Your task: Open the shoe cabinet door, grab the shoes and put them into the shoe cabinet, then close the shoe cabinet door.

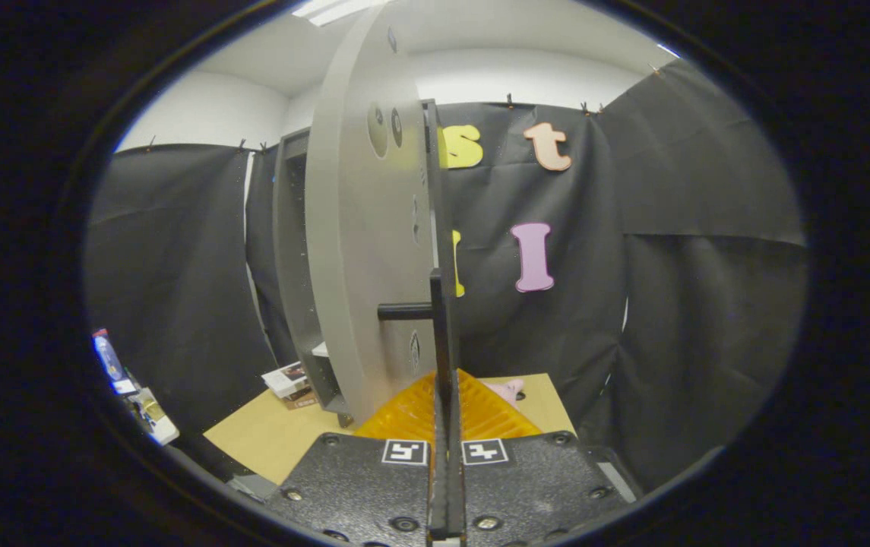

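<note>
The gripper [446, 410] is pinching the handle [438, 334] of the half-open cabinet door [366, 251]; the pink shoe [509, 390] is waiting outside; loading and closing are remaining.

Tan tabletop [275, 437]: cabinet foot, boxes [290, 384], pink item [509, 390].
</note>
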`<action>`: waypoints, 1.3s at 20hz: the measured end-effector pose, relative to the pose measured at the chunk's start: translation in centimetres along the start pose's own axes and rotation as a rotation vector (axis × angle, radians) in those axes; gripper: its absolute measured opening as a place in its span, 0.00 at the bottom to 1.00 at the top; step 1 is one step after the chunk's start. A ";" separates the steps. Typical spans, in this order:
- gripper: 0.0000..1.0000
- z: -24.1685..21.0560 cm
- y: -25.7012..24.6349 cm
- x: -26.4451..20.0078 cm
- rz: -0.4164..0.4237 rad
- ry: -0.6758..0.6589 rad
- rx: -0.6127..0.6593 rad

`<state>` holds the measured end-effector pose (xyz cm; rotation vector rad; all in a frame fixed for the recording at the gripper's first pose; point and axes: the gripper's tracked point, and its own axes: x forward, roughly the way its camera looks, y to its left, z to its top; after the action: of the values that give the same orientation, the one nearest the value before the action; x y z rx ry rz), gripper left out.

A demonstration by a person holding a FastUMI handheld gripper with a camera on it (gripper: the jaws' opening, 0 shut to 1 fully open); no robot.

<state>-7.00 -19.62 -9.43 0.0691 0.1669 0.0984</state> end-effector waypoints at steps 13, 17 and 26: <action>0.82 -4.2 -1.0 -10.7 -0.146 -0.007 -0.011; 1.00 -7.5 3.6 -12.9 -0.252 0.003 -0.020; 1.00 -21.3 18.4 -4.8 -0.143 0.131 -0.035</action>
<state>-16.96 -0.56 -28.18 0.0157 0.3002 -0.0371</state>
